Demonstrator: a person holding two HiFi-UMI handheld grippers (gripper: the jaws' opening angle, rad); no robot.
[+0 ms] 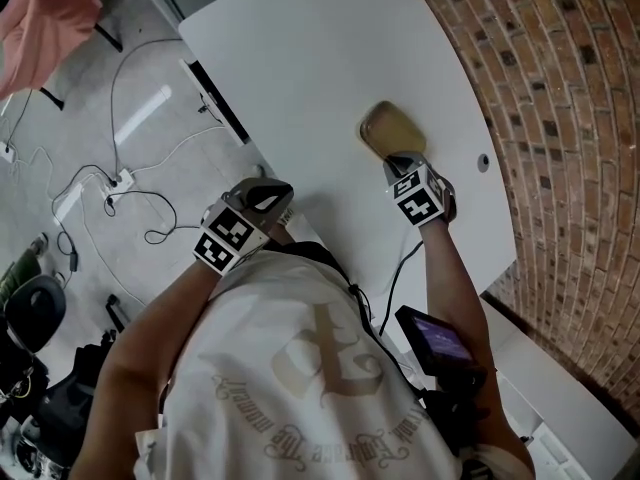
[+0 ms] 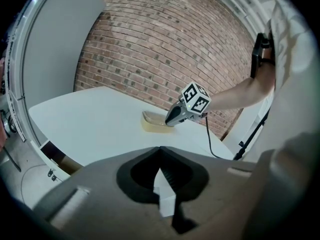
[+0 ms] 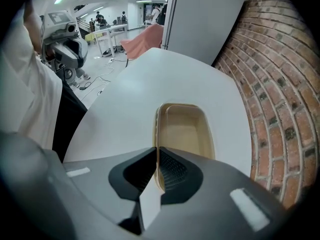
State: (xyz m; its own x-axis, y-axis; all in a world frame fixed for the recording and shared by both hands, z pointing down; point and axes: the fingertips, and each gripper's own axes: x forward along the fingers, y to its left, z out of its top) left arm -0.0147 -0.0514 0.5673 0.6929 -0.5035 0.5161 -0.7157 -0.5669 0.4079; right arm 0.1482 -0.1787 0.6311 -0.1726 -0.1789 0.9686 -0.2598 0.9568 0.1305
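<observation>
A shallow tan tray [image 1: 388, 126] lies empty on the white table [image 1: 320, 58], close to the brick wall. My right gripper [image 1: 400, 158] reaches its near end. In the right gripper view the jaws of the right gripper [image 3: 157, 148] are shut on the left rim of the tray [image 3: 185, 129]. My left gripper [image 1: 272, 196] hovers at the table's near edge, well left of the tray and touching nothing. Its own view shows the left gripper [image 2: 160, 149] shut with nothing in it, looking across at the tray [image 2: 152, 124] and the right gripper [image 2: 170, 120].
A curved brick wall [image 1: 560, 118] borders the table on the right. A small round hole [image 1: 483, 162] sits in the tabletop beside the right gripper. Cables and a power strip [image 1: 120, 180] lie on the floor to the left, near a pink cloth [image 1: 40, 18].
</observation>
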